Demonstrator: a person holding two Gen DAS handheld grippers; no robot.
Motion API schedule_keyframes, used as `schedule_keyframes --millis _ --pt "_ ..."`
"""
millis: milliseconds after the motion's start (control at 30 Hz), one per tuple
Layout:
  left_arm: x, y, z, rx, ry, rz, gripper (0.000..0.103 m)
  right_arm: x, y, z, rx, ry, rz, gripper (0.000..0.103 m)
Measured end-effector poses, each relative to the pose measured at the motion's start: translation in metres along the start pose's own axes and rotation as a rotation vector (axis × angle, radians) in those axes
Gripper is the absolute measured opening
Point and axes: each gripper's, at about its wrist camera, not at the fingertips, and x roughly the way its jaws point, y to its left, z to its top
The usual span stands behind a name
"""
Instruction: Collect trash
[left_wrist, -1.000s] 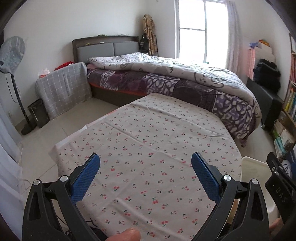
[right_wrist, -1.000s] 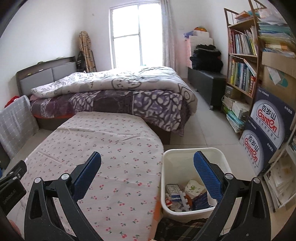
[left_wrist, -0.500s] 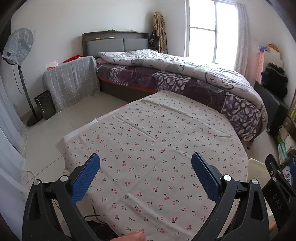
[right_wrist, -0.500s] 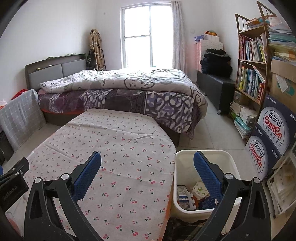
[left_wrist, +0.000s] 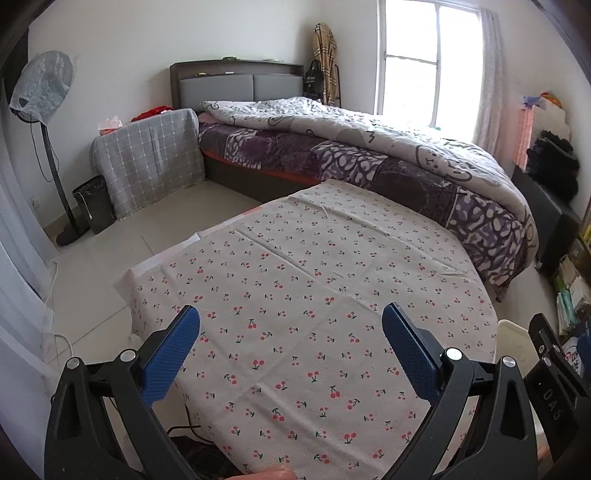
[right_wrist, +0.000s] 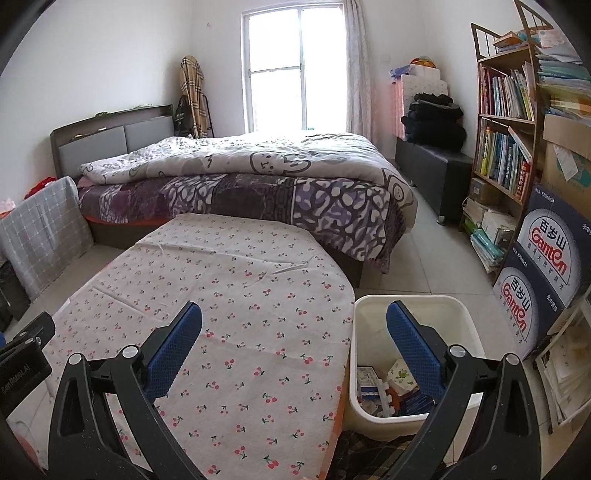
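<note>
A white plastic bin (right_wrist: 465, 325) stands on the floor at the right edge of a table with a cherry-print cloth (right_wrist: 240, 295). Several bits of trash (right_wrist: 388, 384), cartons and wrappers, lie in its bottom. My right gripper (right_wrist: 293, 339) is open above the table's right edge and the bin, nothing between its blue pads. My left gripper (left_wrist: 291, 347) is open over the cloth (left_wrist: 314, 288), also holding nothing. The bin's rim (left_wrist: 511, 328) shows at the right of the left wrist view. No trash is visible on the cloth.
A bed (right_wrist: 240, 177) with a purple and grey quilt lies behind the table. A bookshelf (right_wrist: 506, 122) and stacked water cartons (right_wrist: 543, 258) line the right wall. A covered fan (left_wrist: 44, 122), a small black bin (left_wrist: 92, 206) and a checked-cloth stand (left_wrist: 147, 162) sit at the left.
Both grippers have drawn back and risen a little, so more of the room and table shows. Both stay open and hold nothing.
</note>
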Motion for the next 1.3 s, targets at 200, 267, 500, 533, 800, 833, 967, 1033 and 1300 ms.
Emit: schedule_keyframes --millis 200,267,500,533,800,833,967,1033,1300 --pt "0.0012 -0.0001 0.0013 -0.003 0.004 0.0 0.096 0.0004 -0.0005 -0.0011 0.0 0.008 0.004 0.096" --pt "0.0019 -0.0005 0.001 -0.003 0.008 -0.002 0.096 0.0001 -0.0001 -0.0011 -0.001 0.006 0.005 0.096" --pt "0.0021 -0.0007 -0.0002 0.0 0.012 0.0 0.096 0.0 0.0002 -0.0019 -0.001 0.013 0.006 0.096" --pt "0.0021 -0.0009 -0.0004 0.0 0.012 0.0 0.096 -0.0001 0.0004 -0.0023 0.0 0.015 0.006 0.096" --pt "0.001 -0.0034 -0.0027 0.005 0.014 0.001 0.096 0.0009 -0.0006 -0.0042 0.001 0.024 0.009 0.096" --pt "0.0007 -0.004 -0.0029 0.005 0.014 0.001 0.096 0.0012 -0.0008 -0.0047 0.002 0.027 0.01 0.096" --pt "0.0008 -0.0039 -0.0028 0.005 0.014 0.001 0.096 0.002 -0.0018 -0.0057 0.002 0.031 0.012 0.096" --pt "0.0008 -0.0039 -0.0028 0.005 0.014 0.001 0.096 0.0021 -0.0015 -0.0058 0.002 0.032 0.013 0.096" --pt "-0.0047 -0.0098 -0.0077 0.031 -0.023 -0.018 0.096 0.0044 -0.0011 -0.008 0.002 0.047 0.016 0.096"
